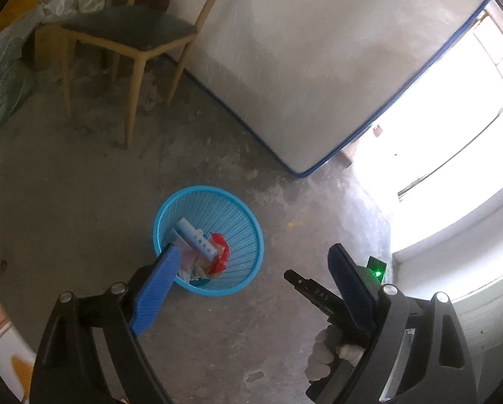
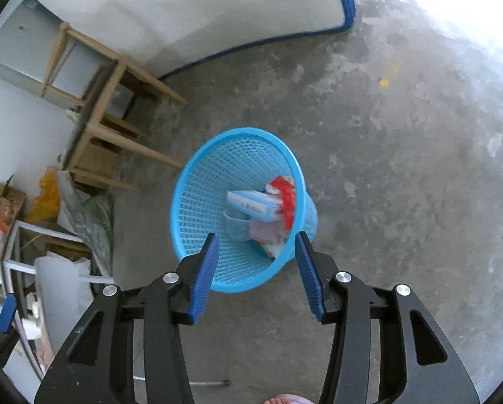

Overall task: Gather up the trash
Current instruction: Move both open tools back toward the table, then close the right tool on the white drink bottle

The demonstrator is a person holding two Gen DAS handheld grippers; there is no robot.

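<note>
Both grippers empty above a loaded trash basket.

Left wrist view: the left gripper (image 1: 251,266) is spread wide with nothing between its 2 fingers; the blue basket (image 1: 244,215) stands on the concrete floor (image 1: 66,208) below, holding a pale blue box (image 1: 195,237) and a red wrapper (image 1: 219,252). Right wrist view: the right gripper (image 2: 256,269) hangs released over the basket (image 2: 204,181), just above its near rim. A careless descent could, I judge, clip that rim and tip the trash out.
</note>
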